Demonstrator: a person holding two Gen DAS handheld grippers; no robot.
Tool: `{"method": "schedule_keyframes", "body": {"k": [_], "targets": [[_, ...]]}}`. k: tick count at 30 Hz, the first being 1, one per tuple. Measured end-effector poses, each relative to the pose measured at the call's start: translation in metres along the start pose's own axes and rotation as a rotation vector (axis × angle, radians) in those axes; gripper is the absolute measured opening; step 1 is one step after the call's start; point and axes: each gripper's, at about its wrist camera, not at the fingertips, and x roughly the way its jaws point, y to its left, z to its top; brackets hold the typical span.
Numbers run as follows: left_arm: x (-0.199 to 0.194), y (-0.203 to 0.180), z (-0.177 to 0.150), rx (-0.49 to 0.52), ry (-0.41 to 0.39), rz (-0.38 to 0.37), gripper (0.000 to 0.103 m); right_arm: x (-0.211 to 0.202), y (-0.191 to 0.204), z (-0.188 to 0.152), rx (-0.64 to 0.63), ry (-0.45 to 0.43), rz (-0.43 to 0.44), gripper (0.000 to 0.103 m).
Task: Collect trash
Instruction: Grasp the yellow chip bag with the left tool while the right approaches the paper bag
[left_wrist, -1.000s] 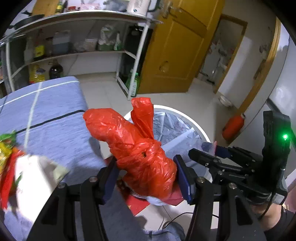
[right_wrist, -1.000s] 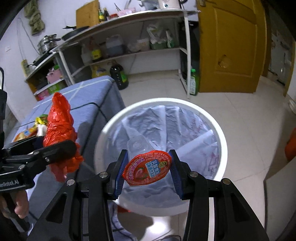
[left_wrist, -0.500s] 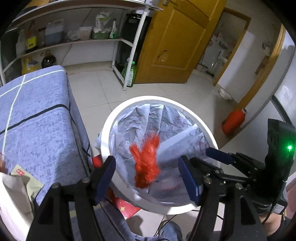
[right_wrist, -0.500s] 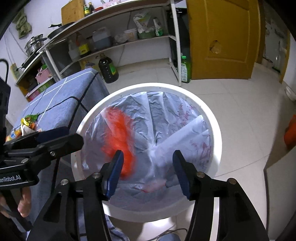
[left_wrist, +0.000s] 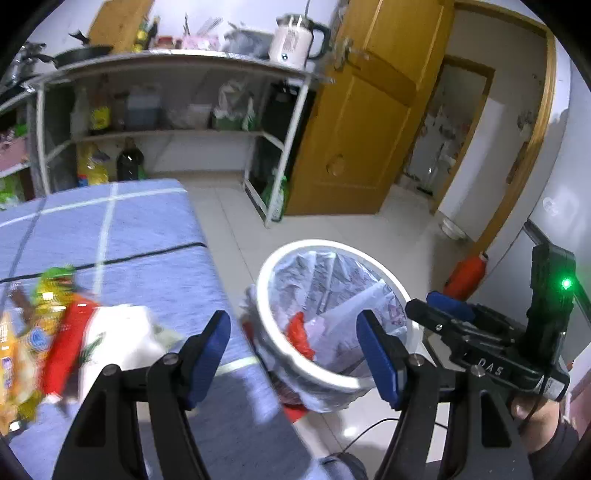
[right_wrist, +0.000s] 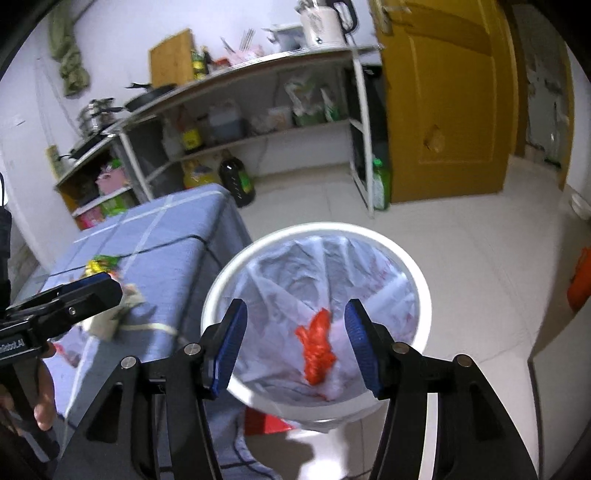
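A white round bin (right_wrist: 317, 226) lined with a pale plastic bag stands on the floor beside the table. A crumpled red plastic bag (right_wrist: 317, 350) lies inside it, also seen as the red bag (left_wrist: 300, 334) in the left wrist view. My right gripper (right_wrist: 296, 308) hovers open above the bin with nothing between its blue pads. My left gripper (left_wrist: 292, 321) is open and empty over the table's edge, next to the bin (left_wrist: 325, 244). Snack wrappers (left_wrist: 48, 325) and a white paper wrapper (left_wrist: 118, 343) lie on the blue cloth table (left_wrist: 129, 229).
A metal shelf rack (right_wrist: 258, 133) with bottles and bags stands behind the table, next to a yellow wooden door (right_wrist: 443, 110). An orange-red object (left_wrist: 467, 275) sits on the floor by the wall. Something red (right_wrist: 266, 421) lies under the bin. A hand (right_wrist: 42, 402) holds the left gripper.
The left gripper let go of the red bag, the right gripper let go of a red-lidded cup, and both dropped into the bin. Both grippers then rose and drew back.
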Motion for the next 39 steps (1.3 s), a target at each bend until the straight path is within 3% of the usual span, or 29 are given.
{"method": "schedule_keyframes", "body": {"k": [8, 18, 21, 24, 28, 32, 37, 39], "targets": [[-0.06, 0.042, -0.022, -0.043, -0.091, 0.05, 0.073, -0.007, 0.048, -0.006, -0.041, -0.015, 0.102, 0.056], [-0.109, 0.113, -0.044, -0.105, -0.168, 0.234, 0.073, 0.025, 0.124, -0.007, -0.135, 0.055, 0.263, 0.056], [-0.114, 0.151, -0.051, -0.169, -0.149, 0.341, 0.073, 0.041, 0.143, -0.005, -0.152, 0.087, 0.292, 0.056], [-0.117, 0.185, -0.06, -0.246, -0.128, 0.402, 0.076, 0.059, 0.158, -0.005, -0.158, 0.125, 0.32, 0.056], [-0.105, 0.216, -0.072, -0.327, -0.066, 0.435, 0.077, 0.082, 0.167, -0.007, -0.146, 0.184, 0.328, 0.056], [-0.084, 0.237, -0.085, -0.421, 0.026, 0.399, 0.077, 0.099, 0.166, -0.006, -0.112, 0.234, 0.335, 0.056], [-0.077, 0.234, -0.085, -0.416, 0.02, 0.438, 0.077, 0.113, 0.169, -0.003, -0.092, 0.274, 0.355, 0.056], [-0.072, 0.227, -0.085, -0.371, 0.031, 0.491, 0.07, 0.115, 0.171, -0.002, -0.092, 0.286, 0.358, 0.056]]}}
